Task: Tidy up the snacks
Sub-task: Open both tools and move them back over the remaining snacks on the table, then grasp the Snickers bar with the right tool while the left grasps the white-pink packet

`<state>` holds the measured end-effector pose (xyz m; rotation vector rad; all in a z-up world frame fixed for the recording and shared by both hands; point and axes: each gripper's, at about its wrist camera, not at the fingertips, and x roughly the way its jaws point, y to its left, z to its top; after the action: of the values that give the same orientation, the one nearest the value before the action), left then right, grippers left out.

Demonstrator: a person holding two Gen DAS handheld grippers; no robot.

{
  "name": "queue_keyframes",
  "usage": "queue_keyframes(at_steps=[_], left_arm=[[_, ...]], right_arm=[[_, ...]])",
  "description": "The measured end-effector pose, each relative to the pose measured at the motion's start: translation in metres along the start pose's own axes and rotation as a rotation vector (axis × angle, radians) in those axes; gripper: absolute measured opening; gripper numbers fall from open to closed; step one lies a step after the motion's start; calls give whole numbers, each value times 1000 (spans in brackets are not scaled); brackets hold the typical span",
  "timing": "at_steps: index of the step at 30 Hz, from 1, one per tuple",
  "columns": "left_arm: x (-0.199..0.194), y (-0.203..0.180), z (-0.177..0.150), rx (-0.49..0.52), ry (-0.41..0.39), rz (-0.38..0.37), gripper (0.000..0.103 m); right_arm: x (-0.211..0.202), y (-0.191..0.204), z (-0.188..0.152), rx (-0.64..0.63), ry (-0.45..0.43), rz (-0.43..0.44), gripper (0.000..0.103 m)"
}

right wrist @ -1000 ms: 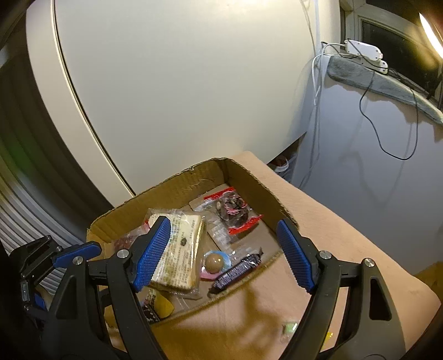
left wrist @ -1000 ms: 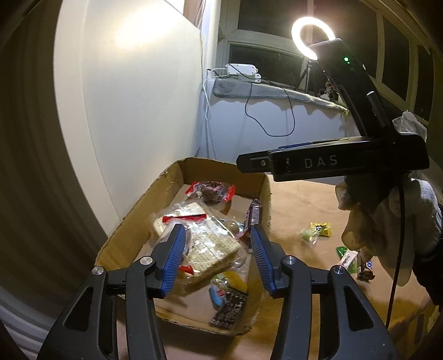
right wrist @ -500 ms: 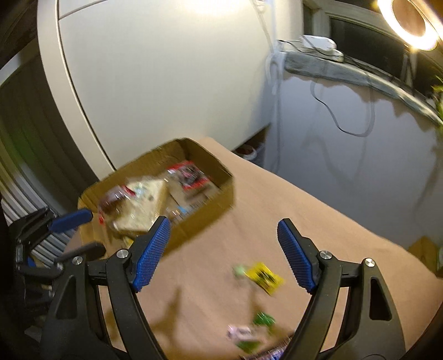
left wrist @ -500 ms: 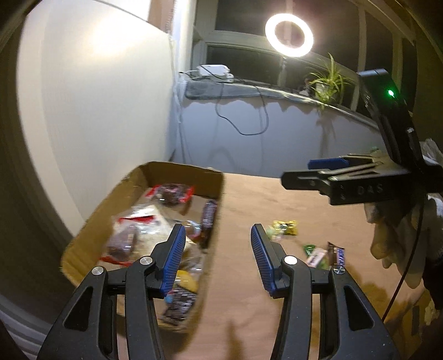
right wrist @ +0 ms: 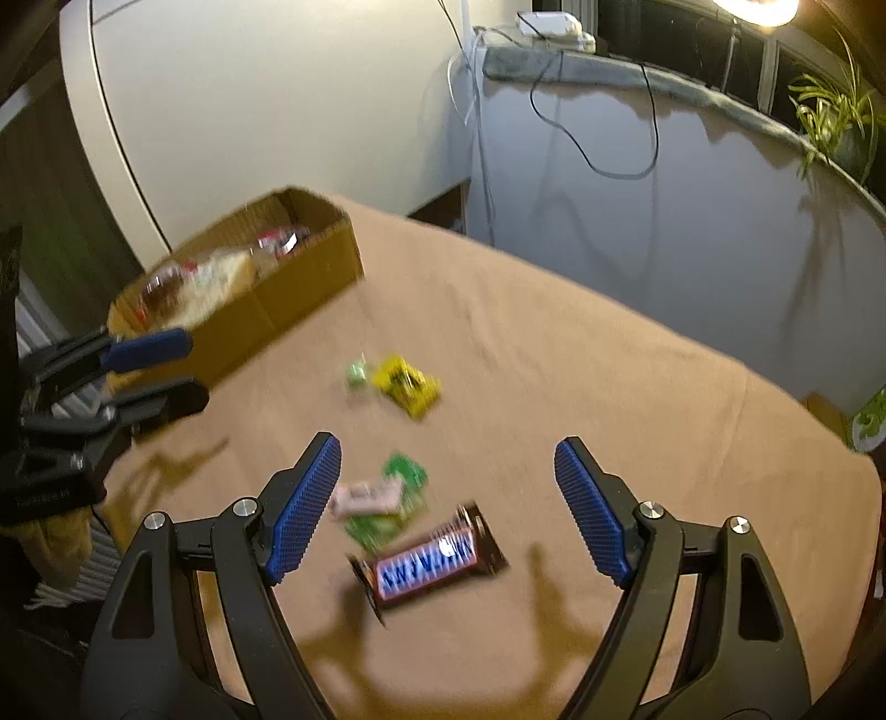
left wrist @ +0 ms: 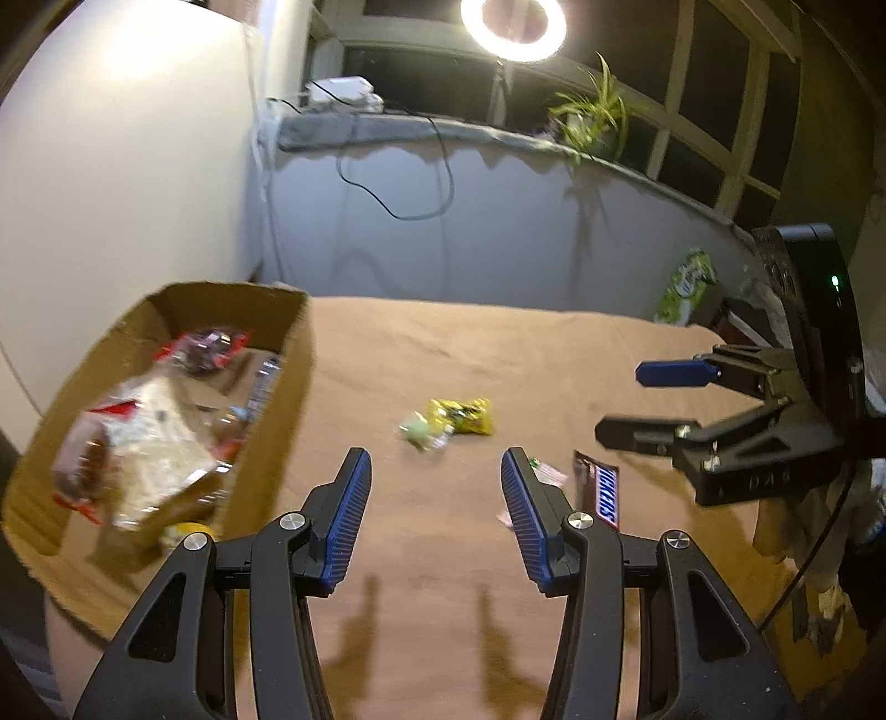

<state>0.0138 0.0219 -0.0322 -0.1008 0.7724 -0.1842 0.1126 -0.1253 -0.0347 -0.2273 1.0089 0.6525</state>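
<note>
A cardboard box [left wrist: 293, 354] with several wrapped snacks inside stands at the table's left; it also shows in the right wrist view [right wrist: 310, 277]. Loose on the brown table lie a Snickers bar [right wrist: 429, 562], a pink wrapper [right wrist: 365, 495] on a green packet [right wrist: 404, 473], a yellow packet [right wrist: 407, 385] and a small green candy [right wrist: 357, 374]. My right gripper [right wrist: 446, 493] is open and empty, hovering just above the Snickers bar [left wrist: 603, 490]. My left gripper [left wrist: 434, 509] is open and empty over bare table, right of the box. The yellow packet [left wrist: 462, 415] lies ahead of it.
A grey wall with a ledge, cables and a potted plant [left wrist: 592, 116] runs behind the table. A ring light [left wrist: 512, 27] shines above. A green bag [left wrist: 686, 285] sits past the table's far right corner. The white wall [left wrist: 111, 166] is left of the box.
Both grippers have swung right, away from over the box, toward the loose snacks. The right gripper now hovers over the Snickers bar. Both stay open and empty.
</note>
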Motion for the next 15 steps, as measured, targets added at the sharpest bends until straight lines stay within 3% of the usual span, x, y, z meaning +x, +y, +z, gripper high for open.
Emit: queue_keyframes(at_steps=[8, 15], left_arm=[[25, -15, -6, 32, 81, -62, 36], [46, -28, -6, 66, 146, -102, 31]], right_arm=[[21, 12, -37, -79, 66, 61, 82], [32, 11, -43, -106, 77, 96, 82]])
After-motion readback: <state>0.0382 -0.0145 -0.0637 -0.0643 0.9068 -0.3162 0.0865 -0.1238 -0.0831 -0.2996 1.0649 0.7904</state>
